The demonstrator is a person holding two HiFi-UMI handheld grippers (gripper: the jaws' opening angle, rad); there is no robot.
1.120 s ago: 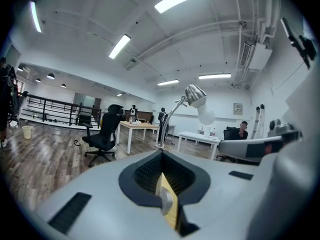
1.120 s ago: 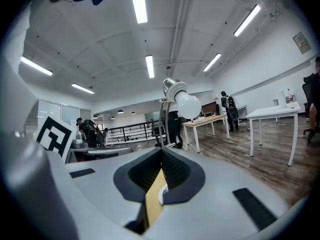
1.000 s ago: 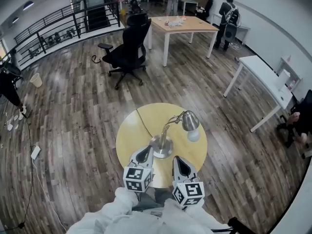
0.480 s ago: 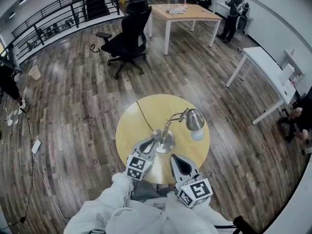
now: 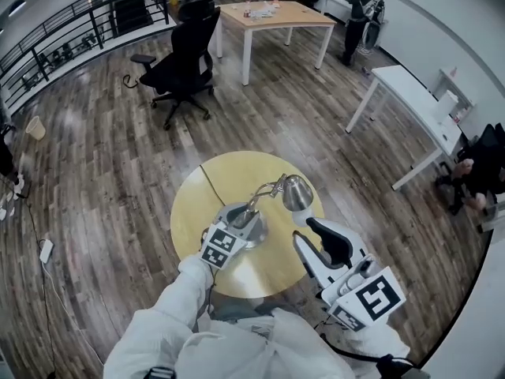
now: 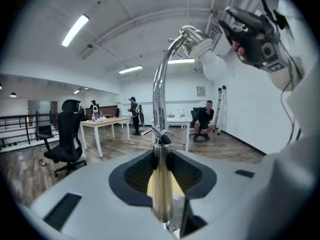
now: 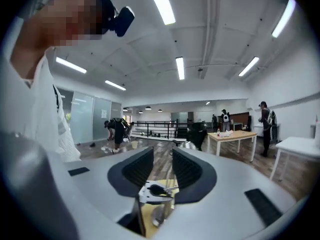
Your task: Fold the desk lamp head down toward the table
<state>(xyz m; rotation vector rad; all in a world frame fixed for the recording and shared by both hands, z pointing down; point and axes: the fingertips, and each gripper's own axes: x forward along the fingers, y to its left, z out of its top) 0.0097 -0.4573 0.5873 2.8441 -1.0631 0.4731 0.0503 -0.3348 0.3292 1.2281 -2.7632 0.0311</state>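
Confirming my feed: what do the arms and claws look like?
The left claw and right claw are light-grey moulded shells with black ribbed pads, each carrying a white cube of black square markers. Sleeves are loose white fabric. Both are opening: the chrome lamp stem stands between the left's jaws, nothing between the right's.

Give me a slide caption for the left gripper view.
Left tongs opening around the desk lamp's chrome stem, its head and bulb arching overhead.
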